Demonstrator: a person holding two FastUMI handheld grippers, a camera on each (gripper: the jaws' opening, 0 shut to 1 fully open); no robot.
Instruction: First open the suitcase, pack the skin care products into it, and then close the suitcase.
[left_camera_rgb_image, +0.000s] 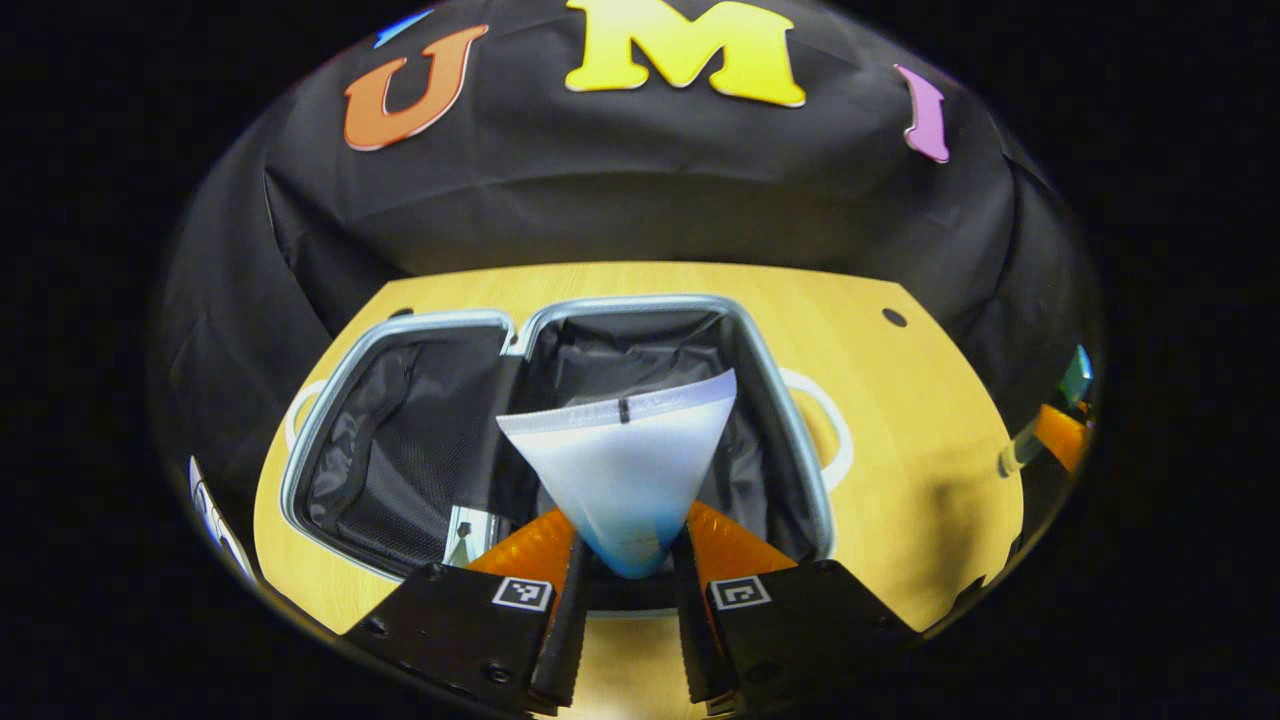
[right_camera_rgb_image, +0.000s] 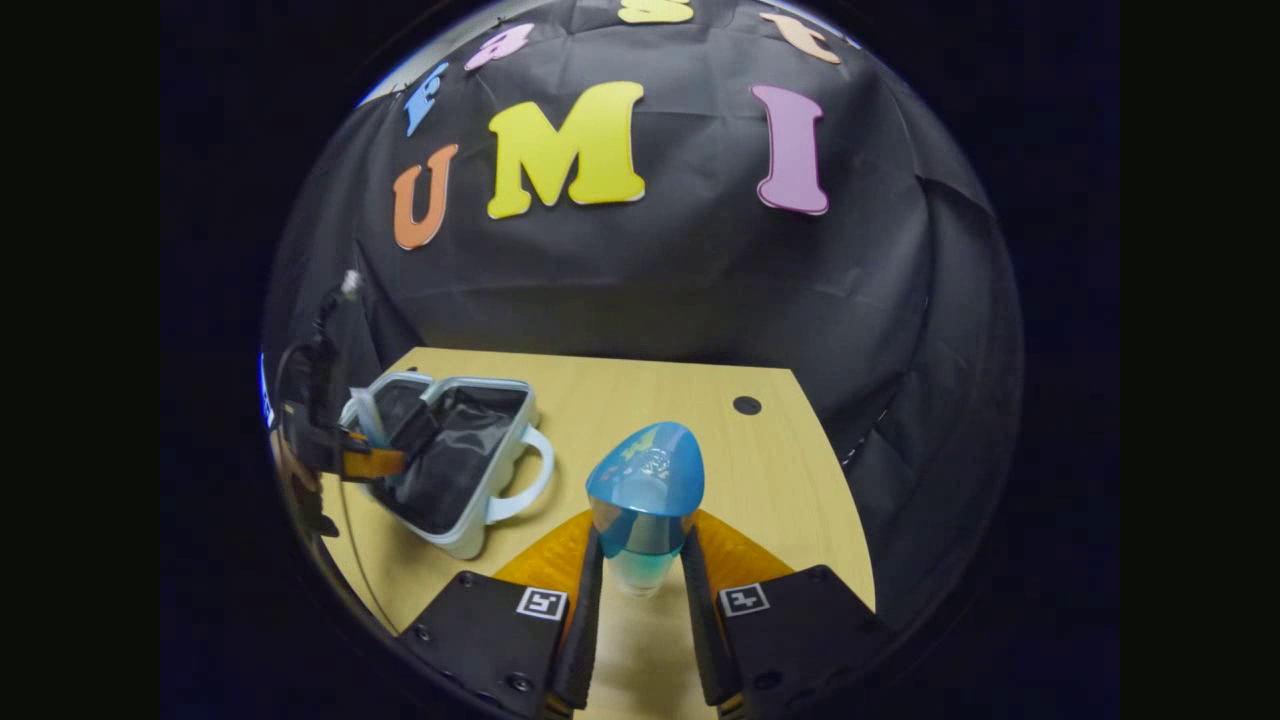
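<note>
The small suitcase (left_camera_rgb_image: 330, 400) lies open on the wooden table, both black-lined halves facing up. My left gripper (left_camera_rgb_image: 628, 565) is shut on a white tube (left_camera_rgb_image: 630, 460), crimped end up, held over the near edge of the right half. In the right gripper view the suitcase (right_camera_rgb_image: 505, 455) sits at the left with the left gripper (right_camera_rgb_image: 365, 445) over it. My right gripper (right_camera_rgb_image: 640, 580) is shut on a bottle with a blue cap (right_camera_rgb_image: 647, 480), held above the table to the right of the suitcase.
The wooden table (right_camera_rgb_image: 760, 480) has a round dark hole (right_camera_rgb_image: 746, 405) near its far right corner. The suitcase's white handles (left_camera_rgb_image: 835, 420) stick out at both sides. Black cloth walls close in behind and beside the table.
</note>
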